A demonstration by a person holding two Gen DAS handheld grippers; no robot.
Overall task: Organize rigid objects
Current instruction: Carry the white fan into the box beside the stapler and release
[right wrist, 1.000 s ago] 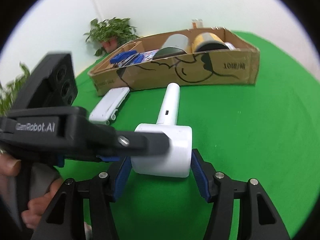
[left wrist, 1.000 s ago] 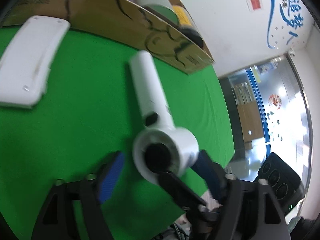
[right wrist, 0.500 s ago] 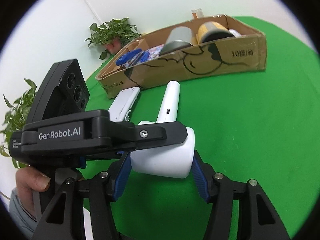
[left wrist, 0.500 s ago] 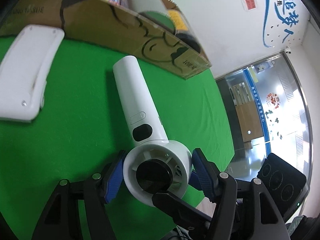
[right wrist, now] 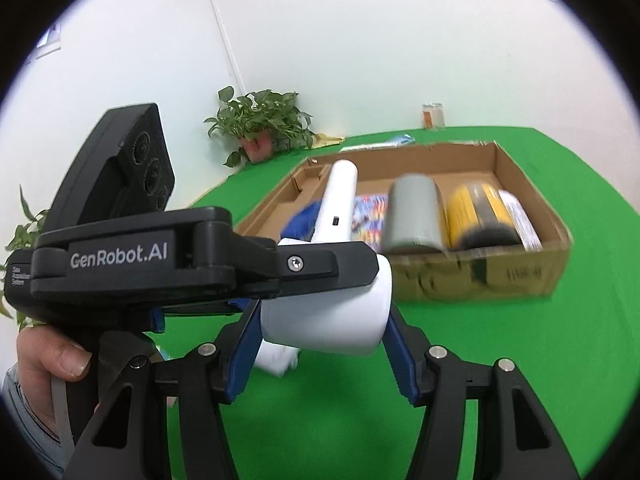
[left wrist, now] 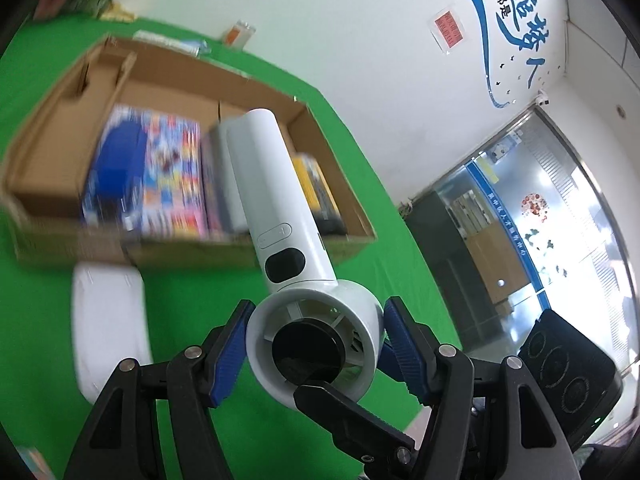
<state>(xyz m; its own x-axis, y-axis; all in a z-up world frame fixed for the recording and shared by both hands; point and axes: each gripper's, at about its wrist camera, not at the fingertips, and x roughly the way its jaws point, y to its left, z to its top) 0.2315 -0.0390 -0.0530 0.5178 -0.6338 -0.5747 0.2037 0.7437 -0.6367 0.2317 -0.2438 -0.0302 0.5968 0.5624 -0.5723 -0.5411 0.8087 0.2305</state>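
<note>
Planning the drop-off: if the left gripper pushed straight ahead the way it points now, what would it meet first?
Probably the cardboard box: the left gripper grips the white hair dryer, whose handle already points over the near wall; depth is uncertain.

We've got the fan (left wrist: 288, 248) up off the counter (left wrist: 280, 424) now: a second ago it lay flat on the green, and here its handle sticks out in front of the box (left wrist: 336, 240) with clear air under it. Our left hand-held gripper (left wrist: 316, 354) stood wide of the round head then; its jaws closed in and the blue pads (left wrist: 230, 350) now press the head on both sides. Our right hand-held gripper (right wrist: 320, 346) has risen with it, gripping the same head from the other side. The white case (left wrist: 108, 328) now lies well below us, and we see down into the box, where before we saw only its wall.
</note>
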